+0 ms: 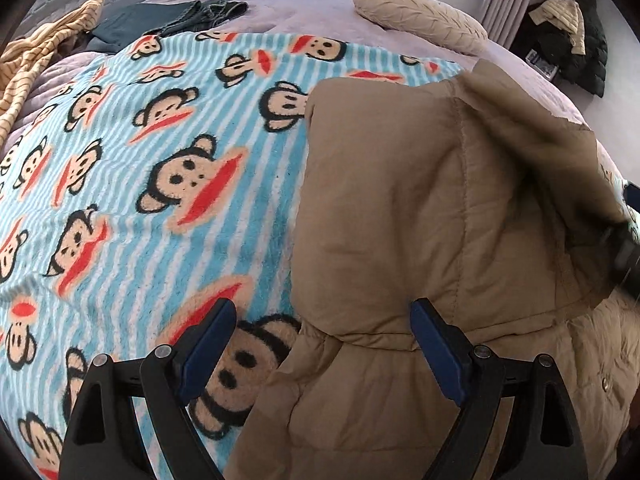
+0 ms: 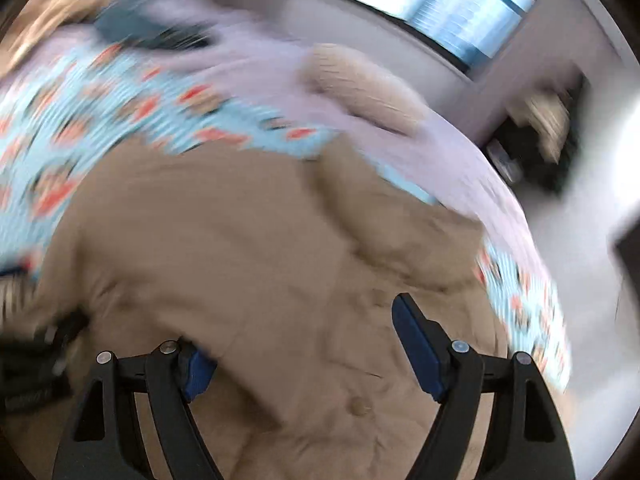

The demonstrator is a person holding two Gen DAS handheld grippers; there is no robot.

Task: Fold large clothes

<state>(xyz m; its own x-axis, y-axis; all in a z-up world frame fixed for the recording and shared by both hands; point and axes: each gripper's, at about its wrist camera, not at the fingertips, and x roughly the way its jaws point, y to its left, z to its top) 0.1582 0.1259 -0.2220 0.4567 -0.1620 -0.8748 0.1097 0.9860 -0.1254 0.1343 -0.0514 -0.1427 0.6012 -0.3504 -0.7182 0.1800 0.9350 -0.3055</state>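
Left gripper (image 1: 324,344) has jaws spread wide, holding nothing, over the left edge of the tan padded coat (image 1: 432,208), which lies on the monkey-print blanket (image 1: 160,168) on the bed. Right gripper (image 2: 304,344), in a blurred view, also stands wide open over the coat's front, gripping nothing. Bare blanket lies left of the coat; farther off are a cream pillow (image 1: 420,16) and dark jeans (image 1: 192,16).

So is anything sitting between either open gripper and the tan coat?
Nothing visible. The left gripper straddles the edge of the tan coat on the monkey blanket; the right gripper hovers open directly over it, though that view is blurred.
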